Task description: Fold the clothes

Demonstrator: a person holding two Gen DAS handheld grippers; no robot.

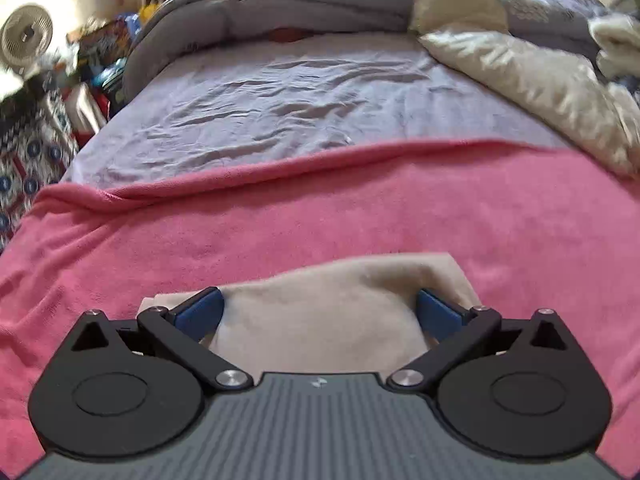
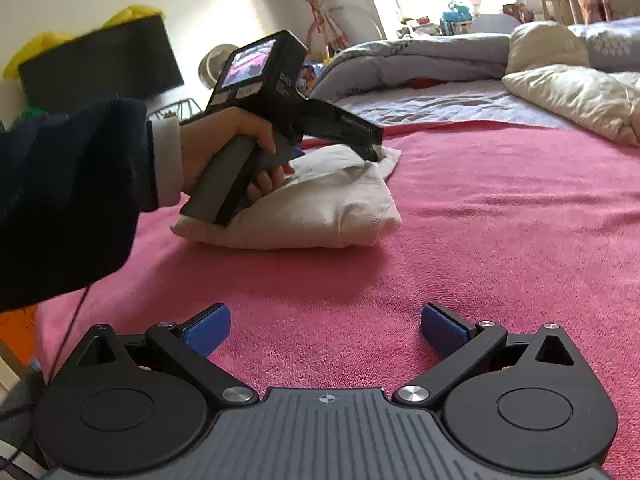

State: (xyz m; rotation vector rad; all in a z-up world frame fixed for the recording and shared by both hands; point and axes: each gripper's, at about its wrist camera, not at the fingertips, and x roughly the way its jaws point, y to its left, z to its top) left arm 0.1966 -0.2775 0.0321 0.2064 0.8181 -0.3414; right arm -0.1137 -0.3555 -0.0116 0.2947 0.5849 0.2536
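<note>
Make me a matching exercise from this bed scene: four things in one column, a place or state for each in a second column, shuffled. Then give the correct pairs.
Things
1. left hand-held gripper
2. right hand-held gripper
3. cream garment
4. pink towel

Place or state
A. spread flat across the near part of the bed
B. open over bare pink fabric, holding nothing
C. lying in a folded bundle on the towel
D. open, fingers either side of the cream cloth

Pairs: 1-D, 2-B, 3-C, 4-A
</note>
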